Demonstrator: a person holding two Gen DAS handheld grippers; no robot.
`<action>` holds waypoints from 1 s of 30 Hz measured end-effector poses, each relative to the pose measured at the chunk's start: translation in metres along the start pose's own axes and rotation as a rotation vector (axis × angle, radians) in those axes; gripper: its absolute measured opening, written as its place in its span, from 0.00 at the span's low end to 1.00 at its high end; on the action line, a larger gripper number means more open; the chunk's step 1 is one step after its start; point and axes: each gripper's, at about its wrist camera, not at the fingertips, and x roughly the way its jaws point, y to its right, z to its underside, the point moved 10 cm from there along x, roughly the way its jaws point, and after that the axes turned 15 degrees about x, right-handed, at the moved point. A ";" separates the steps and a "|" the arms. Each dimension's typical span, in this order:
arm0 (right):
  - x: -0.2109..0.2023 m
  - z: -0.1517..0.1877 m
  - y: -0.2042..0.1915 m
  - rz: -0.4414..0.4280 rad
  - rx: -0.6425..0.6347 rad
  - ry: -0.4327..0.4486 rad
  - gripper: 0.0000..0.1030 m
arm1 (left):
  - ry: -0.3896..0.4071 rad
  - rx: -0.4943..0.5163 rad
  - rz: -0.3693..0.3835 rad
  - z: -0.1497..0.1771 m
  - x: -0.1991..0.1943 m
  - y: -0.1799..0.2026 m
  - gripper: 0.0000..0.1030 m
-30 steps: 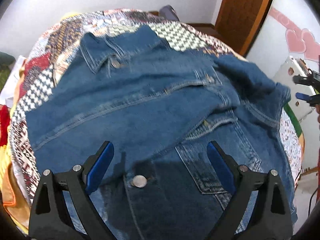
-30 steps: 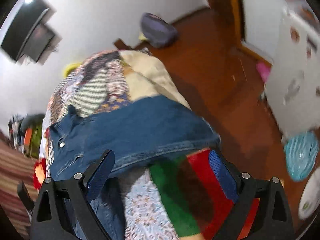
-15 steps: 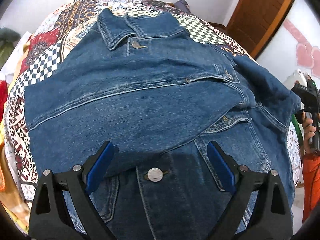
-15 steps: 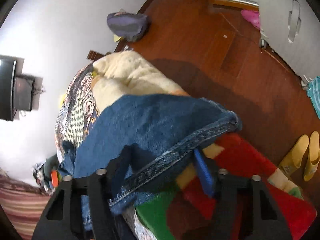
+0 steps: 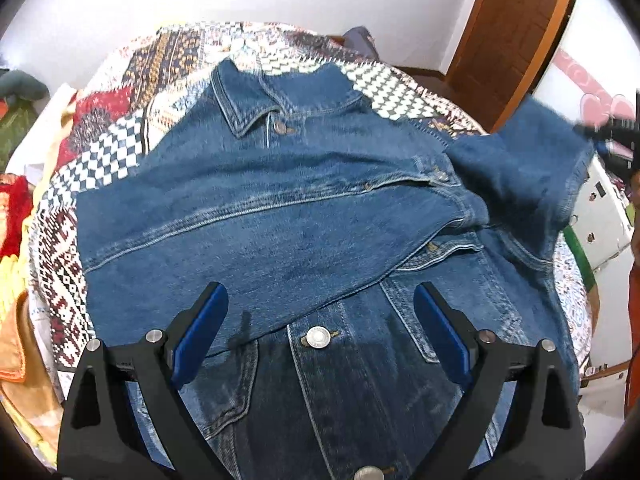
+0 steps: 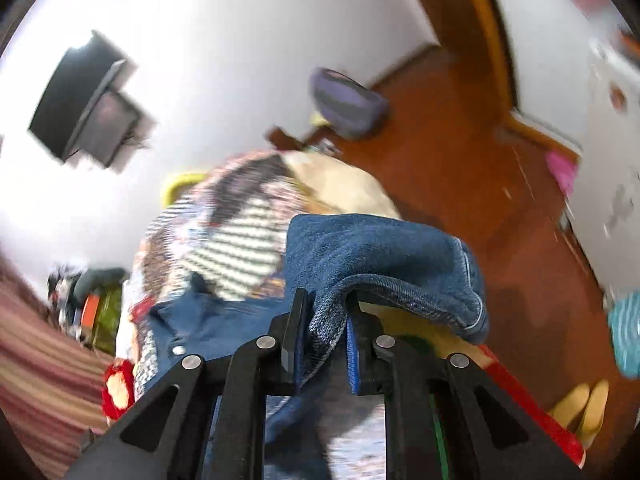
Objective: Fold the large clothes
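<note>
The denim jacket (image 5: 280,216) lies front-up across the patchwork quilt (image 5: 120,128), filling the centre of the left wrist view, collar (image 5: 256,104) toward the upper middle of the frame and the button placket (image 5: 318,337) at the lower middle. One sleeve is already laid diagonally across the chest. The other sleeve (image 5: 520,168) is raised off the bed at the right edge of that frame. The left gripper (image 5: 320,336) hovers over the lower placket with its blue pads spread wide apart and nothing between them. The right gripper (image 6: 322,336) has just been closing; in the right wrist view its pads are clamped on the hemmed cuff edge (image 6: 400,284) of the raised sleeve, at the lower centre of the frame, with the fabric draping over the right-hand finger. Handling judgement: denim of this weight is heavy and fairly stiff, holds a crease, and resists slipping on the pads; thick seams and metal buttons add bulk. Take hold at stitched hems, cuffs or the shoulder seam, where layers are doubled, rather than at single-layer panel cloth. The next fold likely calls for carrying the sleeve across the chest.
</note>
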 end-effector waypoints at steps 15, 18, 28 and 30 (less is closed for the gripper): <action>0.049 0.203 -0.142 -0.133 -0.325 -0.365 0.13 | 0.083 -0.066 -0.024 0.025 -0.055 -0.033 0.92; 0.077 0.245 -0.118 -0.056 -0.303 -0.491 0.14 | 0.078 -0.078 -0.026 0.036 -0.059 -0.038 0.92; 0.097 0.310 -0.068 0.095 -0.389 -0.677 0.14 | 0.064 -0.083 -0.047 0.049 -0.066 -0.040 0.92; 0.086 0.312 -0.070 0.080 -0.414 -0.691 0.14 | 0.068 -0.079 -0.047 0.044 -0.067 -0.038 0.92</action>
